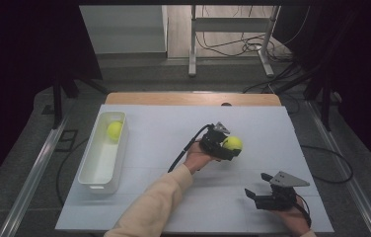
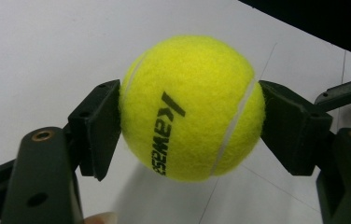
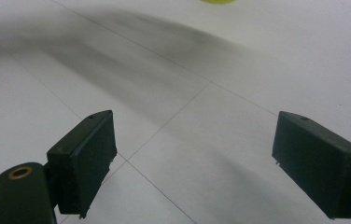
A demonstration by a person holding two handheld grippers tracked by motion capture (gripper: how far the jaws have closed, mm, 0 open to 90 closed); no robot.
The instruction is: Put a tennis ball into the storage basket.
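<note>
Your left claw (image 1: 229,146) pinches a yellow tennis ball (image 1: 232,143) between its two pads, one on each side, near the middle of the white tabletop (image 1: 164,133); in the left gripper view the ball (image 2: 191,108) sits squarely between the jaws, its black lettering facing the camera, with its shadow on the sheet below. Your right claw (image 1: 254,191) rests spread and empty at the near right of the tabletop, well apart from the ball. A second tennis ball (image 1: 115,130) lies in the far end of the white tray (image 1: 92,181) at the left.
</note>
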